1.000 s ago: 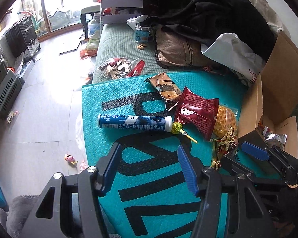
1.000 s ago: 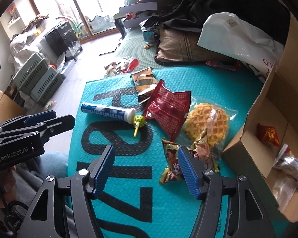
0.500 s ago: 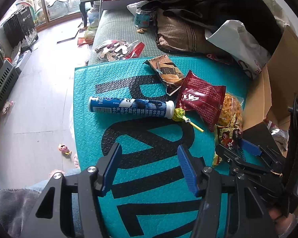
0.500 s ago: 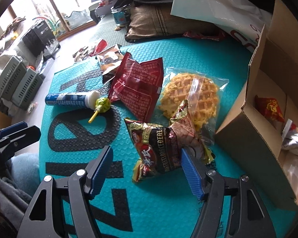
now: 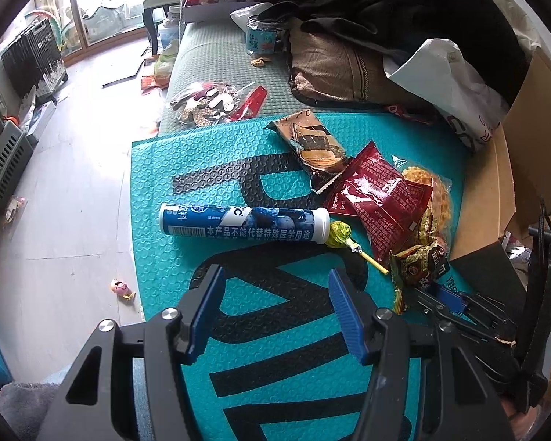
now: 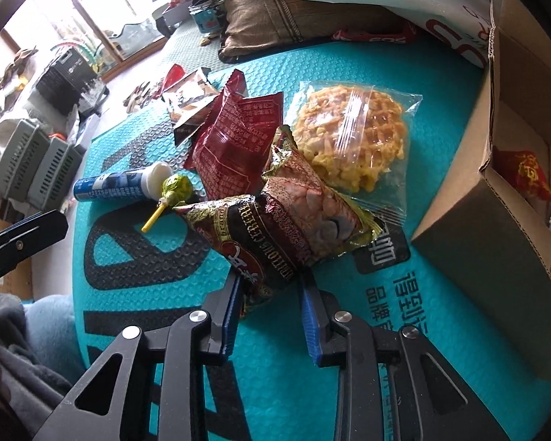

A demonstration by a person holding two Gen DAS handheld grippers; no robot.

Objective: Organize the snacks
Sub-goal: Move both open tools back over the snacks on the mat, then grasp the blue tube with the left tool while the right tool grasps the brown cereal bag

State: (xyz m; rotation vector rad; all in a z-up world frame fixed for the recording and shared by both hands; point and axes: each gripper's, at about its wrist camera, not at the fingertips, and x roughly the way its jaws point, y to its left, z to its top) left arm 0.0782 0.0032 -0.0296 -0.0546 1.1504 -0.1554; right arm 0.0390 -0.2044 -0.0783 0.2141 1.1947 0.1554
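Several snacks lie on a teal mat (image 5: 154,176): a blue tube (image 5: 244,222), a green lollipop (image 5: 339,233), a red packet (image 6: 235,139), a bagged waffle (image 6: 352,136) and a brown packet (image 5: 312,143). My right gripper (image 6: 270,305) is closing on the lower end of a dark cereal packet (image 6: 275,228), and its blue pads press that end from both sides. From the left wrist view, the same packet (image 5: 418,261) sits just ahead of the right gripper (image 5: 440,301). My left gripper (image 5: 272,308) hangs open above the mat, short of the tube, with nothing between its fingers.
An open cardboard box (image 6: 485,220) stands to the right of the mat and holds a red packet (image 6: 525,172). Behind the mat are a brown cushion (image 5: 334,70), dark clothes, a white bag (image 5: 448,73) and a jar (image 5: 262,35). The floor lies to the left with grey crates (image 6: 36,161).
My right gripper came down onto the cereal packet and its jaws narrowed from wide apart onto the packet's end. My left gripper sank a little closer to the mat and stayed open.
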